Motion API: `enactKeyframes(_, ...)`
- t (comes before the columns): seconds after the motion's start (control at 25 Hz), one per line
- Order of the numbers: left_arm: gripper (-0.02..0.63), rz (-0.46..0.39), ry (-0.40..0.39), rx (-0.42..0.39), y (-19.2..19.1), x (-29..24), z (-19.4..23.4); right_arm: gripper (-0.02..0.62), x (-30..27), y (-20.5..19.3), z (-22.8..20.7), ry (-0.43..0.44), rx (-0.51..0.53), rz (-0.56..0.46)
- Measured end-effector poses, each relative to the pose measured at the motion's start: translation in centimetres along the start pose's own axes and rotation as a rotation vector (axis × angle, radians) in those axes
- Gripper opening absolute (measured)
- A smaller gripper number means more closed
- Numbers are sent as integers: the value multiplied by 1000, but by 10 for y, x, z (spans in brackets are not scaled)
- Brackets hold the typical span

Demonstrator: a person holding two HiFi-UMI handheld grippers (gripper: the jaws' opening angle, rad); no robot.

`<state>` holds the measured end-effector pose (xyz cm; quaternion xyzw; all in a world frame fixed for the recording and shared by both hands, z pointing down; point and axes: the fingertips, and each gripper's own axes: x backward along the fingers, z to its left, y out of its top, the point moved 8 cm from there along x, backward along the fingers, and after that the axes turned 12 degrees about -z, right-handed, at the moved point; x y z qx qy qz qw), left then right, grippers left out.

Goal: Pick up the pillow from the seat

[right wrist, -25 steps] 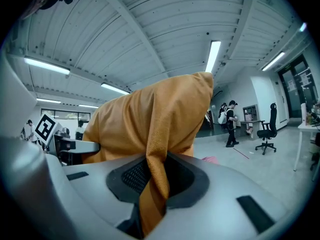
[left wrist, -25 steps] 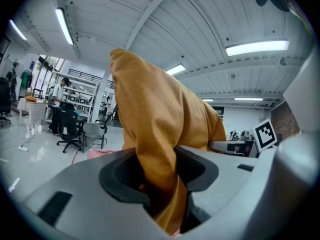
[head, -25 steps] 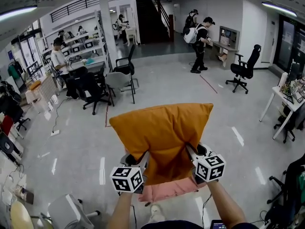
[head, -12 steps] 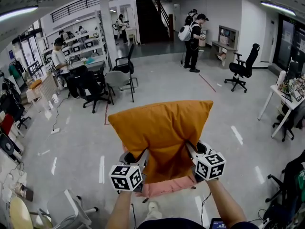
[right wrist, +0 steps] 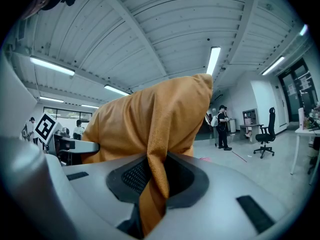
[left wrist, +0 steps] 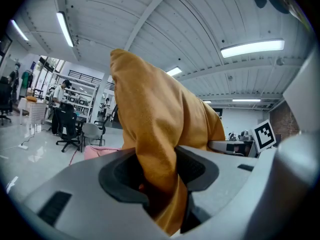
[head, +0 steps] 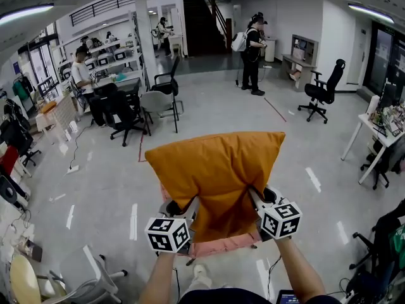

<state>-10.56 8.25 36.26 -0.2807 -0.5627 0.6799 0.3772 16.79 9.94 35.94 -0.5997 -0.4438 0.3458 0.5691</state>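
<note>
1. Walking toward the stairs, the person with the backpack (head: 248, 43) is now showing further left and farther off than a second ago. The pillow (head: 215, 173) is keeping its place between the two grippers.
2. The left gripper (head: 188, 209) is clamping a thick fold at the pillow's lower left edge, and the right gripper (head: 255, 201) is pinching a thinner fold at the lower right.
3. The pillow is standing upright over the pink seat (head: 221, 247), with its top corners free. Whether its bottom edge is touching the seat, I cannot tell.
4. For a clean lift, both hands should probably be rising together and level, with the grips staying firm. The thin right pinch looks the likelier one to slip.
5. Bare floor (head: 297, 170) is lying open ahead. The grey chair (head: 157, 103) and the desk (head: 370, 128) are standing well apart on either side.
</note>
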Motion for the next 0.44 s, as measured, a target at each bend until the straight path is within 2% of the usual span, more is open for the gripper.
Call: enactKeyframes(0.44, 193, -5, 7, 3, -1, 18, -7, 84, 15, 0, 11, 4, 1, -4)
